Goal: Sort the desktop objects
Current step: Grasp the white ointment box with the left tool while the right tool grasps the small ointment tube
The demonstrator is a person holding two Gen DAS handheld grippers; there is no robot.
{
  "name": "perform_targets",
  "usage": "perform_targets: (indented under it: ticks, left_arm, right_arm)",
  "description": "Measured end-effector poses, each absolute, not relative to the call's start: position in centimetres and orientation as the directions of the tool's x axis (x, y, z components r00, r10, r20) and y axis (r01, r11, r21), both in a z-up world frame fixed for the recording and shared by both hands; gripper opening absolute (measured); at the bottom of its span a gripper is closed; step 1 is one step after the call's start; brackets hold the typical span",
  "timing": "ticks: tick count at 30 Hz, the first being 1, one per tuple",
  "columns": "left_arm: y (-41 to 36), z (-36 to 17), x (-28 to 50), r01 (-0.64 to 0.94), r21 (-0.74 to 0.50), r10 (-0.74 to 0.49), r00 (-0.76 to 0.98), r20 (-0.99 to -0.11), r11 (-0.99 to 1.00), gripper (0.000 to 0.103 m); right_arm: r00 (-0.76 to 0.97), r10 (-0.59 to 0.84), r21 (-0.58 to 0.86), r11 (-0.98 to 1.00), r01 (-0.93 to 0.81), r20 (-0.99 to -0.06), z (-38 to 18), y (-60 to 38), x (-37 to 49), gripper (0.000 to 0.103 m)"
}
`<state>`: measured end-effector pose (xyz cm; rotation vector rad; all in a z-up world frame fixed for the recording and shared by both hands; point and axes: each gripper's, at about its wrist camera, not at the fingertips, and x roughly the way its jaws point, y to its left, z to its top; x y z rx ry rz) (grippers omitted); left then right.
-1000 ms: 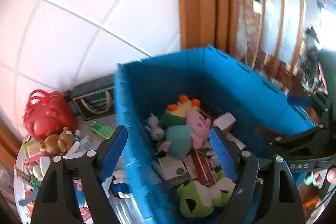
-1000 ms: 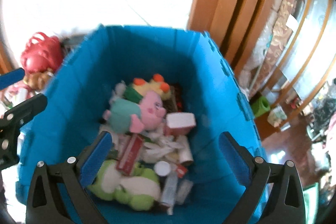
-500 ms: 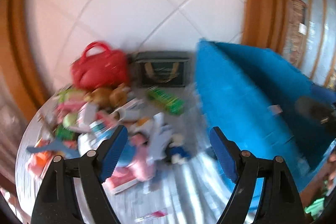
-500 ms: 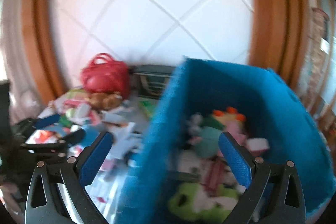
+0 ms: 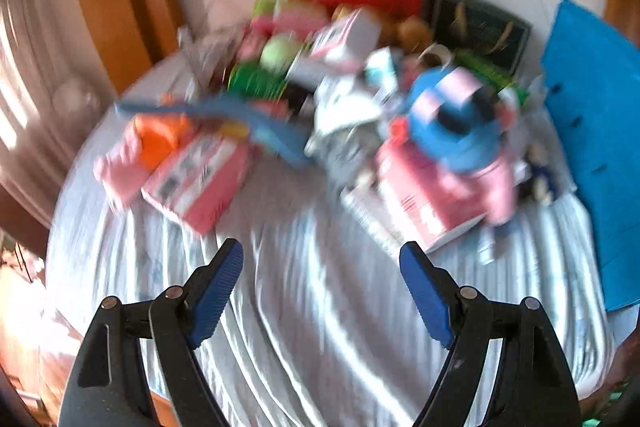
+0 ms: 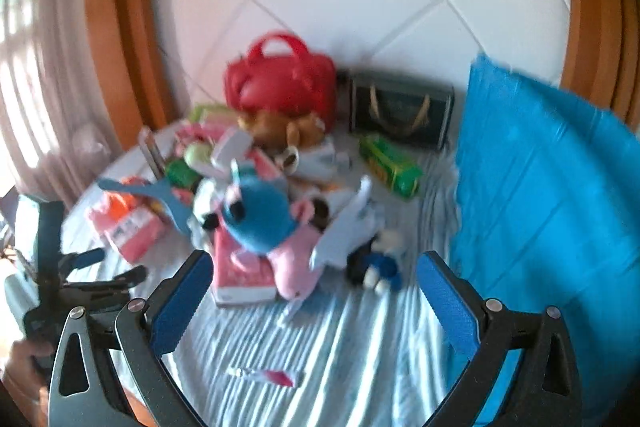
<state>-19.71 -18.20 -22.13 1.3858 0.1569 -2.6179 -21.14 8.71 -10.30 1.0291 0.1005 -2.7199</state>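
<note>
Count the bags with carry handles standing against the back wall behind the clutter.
2. The red handbag stands behind the brown teddy; the dark gift bag stands just right of it, beside the blue bin. Blur and clutter could hide others.

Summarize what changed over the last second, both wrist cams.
Both grippers swung away from the blue bin, whose inside they faced a second ago, toward the pile of toys and boxes on the striped cloth. The left gripper and right gripper took hold of nothing. Unchanged: both stay open and empty; the pile and red bag look unmoved.
</note>
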Motion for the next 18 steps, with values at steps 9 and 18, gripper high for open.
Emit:
perform_targets:
  ticks: [9, 18]
  left_arm:
    - [-18.4, -29.3, -26.8, 0.206, -0.092, -0.021, -0.488, -0.873, -0.974, 0.080]
    - [-13.4, -33.0, -30.8, 0.072, -0.022, -0.012, -0.441, -0.897, -0.997, 0.062]
  right_arm:
    - [-0.560, -0.057, -0.003, -0.994, 0.105, -0.827, -19.8, 9.1, -23.0, 0.103]
    - [-0.488, -0.011, -0.019, -0.998, 0.057, -0.873, -23.6, 10.7, -23.2, 0.103]
